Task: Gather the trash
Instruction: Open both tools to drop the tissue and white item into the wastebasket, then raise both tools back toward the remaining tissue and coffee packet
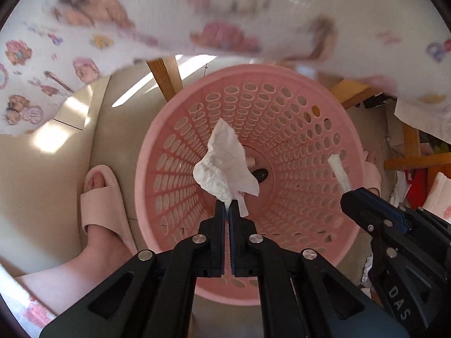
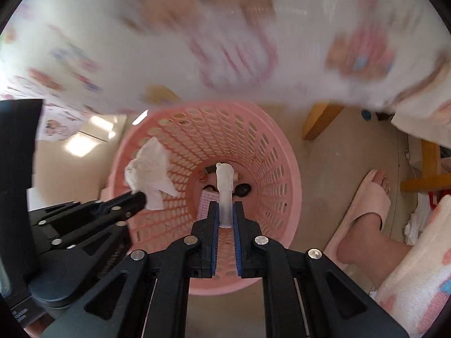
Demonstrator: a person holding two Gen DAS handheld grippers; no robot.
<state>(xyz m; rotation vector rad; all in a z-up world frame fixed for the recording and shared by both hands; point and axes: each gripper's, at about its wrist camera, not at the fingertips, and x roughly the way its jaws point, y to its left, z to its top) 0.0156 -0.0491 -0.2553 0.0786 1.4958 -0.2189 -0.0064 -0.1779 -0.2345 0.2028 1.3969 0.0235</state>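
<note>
Both grippers hung over the pink basket point(image 1: 157, 152), each holding a piece of trash.

The left gripper point(image 1: 227, 211) was clamped shut on a crumpled white tissue point(image 1: 225, 166) above the middle of the basket; the right gripper point(image 2: 225, 214) pinched a whitish tube with a bear-shaped cap point(image 2: 224, 180) between narrow jaws, also above the opening. A few small items already lay at the bottom. The tissue was light and might snag on the pads or drift to the near rim on release; the tube could strike the wall and bounce out toward the slippered foot point(image 2: 369, 197) on the right.
</note>
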